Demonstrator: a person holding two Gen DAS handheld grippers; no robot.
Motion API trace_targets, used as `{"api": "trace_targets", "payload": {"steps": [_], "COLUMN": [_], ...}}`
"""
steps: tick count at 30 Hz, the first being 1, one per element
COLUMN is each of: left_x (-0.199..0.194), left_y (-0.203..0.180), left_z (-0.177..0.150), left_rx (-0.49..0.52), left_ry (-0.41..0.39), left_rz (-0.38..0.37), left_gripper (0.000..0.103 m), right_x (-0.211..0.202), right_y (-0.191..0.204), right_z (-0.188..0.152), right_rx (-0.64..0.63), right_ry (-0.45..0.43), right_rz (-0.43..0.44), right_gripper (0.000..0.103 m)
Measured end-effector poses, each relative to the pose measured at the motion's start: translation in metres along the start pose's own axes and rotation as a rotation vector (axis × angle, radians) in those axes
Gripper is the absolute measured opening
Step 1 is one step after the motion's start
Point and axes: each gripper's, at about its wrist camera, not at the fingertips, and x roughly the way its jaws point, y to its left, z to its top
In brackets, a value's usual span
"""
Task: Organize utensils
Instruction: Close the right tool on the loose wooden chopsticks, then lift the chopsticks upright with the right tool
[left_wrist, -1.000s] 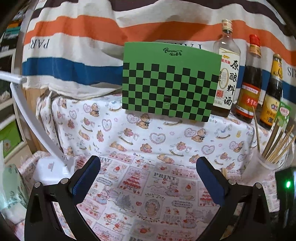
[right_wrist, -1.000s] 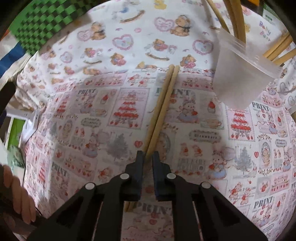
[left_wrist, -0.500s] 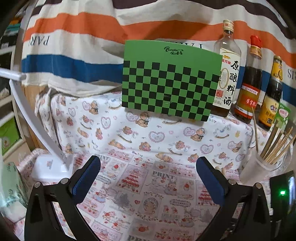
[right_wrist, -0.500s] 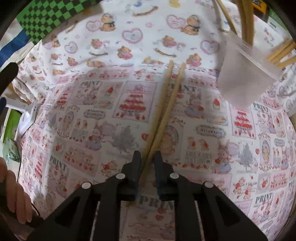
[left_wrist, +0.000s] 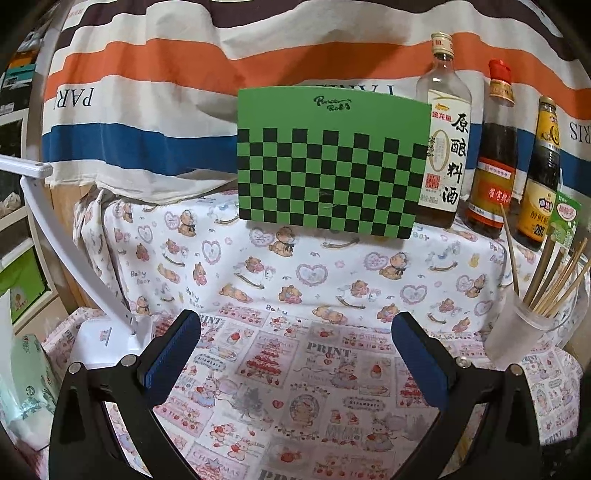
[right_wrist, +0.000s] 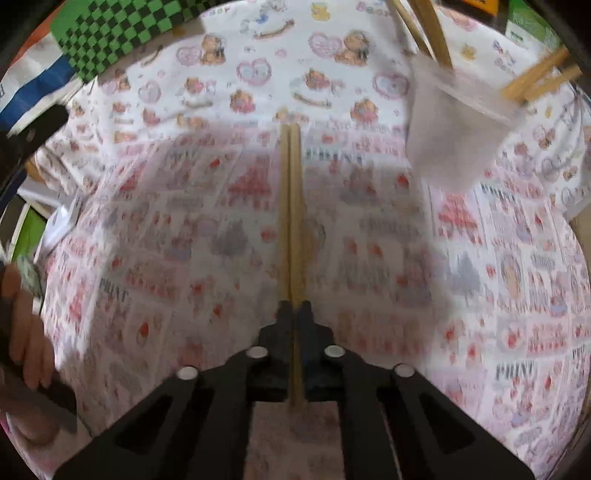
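My right gripper (right_wrist: 294, 308) is shut on a pair of wooden chopsticks (right_wrist: 290, 206), which point straight ahead, lifted above the patterned tablecloth (right_wrist: 184, 221). A translucent plastic cup (right_wrist: 450, 129) with several chopsticks in it stands ahead to the right. In the left wrist view the same cup (left_wrist: 517, 330) stands at the right edge. My left gripper (left_wrist: 295, 350) is open and empty, above the cloth.
A green checkered board (left_wrist: 328, 162) stands at the back, with three sauce bottles (left_wrist: 495, 147) to its right. A white lamp base (left_wrist: 110, 339) and a green packet (left_wrist: 26, 384) sit at the left. A green carton (left_wrist: 567, 221) is behind the cup.
My right gripper has closed on the two chopsticks and lifted them; they now lie together, pointing straight ahead. The left gripper has shifted slightly and stays open.
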Motion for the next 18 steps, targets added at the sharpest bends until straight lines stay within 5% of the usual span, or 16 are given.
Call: {"api": "trace_targets", "payload": {"steps": [7, 18], "left_x": [-0.002, 0.013], "left_y": [0.0, 0.004], "left_z": [0.0, -0.003], "left_rx": [0.002, -0.001], "left_ry": [-0.014, 0.026], "left_rz": [0.007, 0.034], "left_gripper": [0.102, 0.102], "right_x": [-0.007, 0.008], "right_y": [-0.004, -0.008], "right_z": [-0.009, 0.075], "right_rx": [0.011, 0.061], "right_ry": [-0.007, -0.173], "right_rz": [0.076, -0.005], "right_gripper": [0.003, 0.018]}}
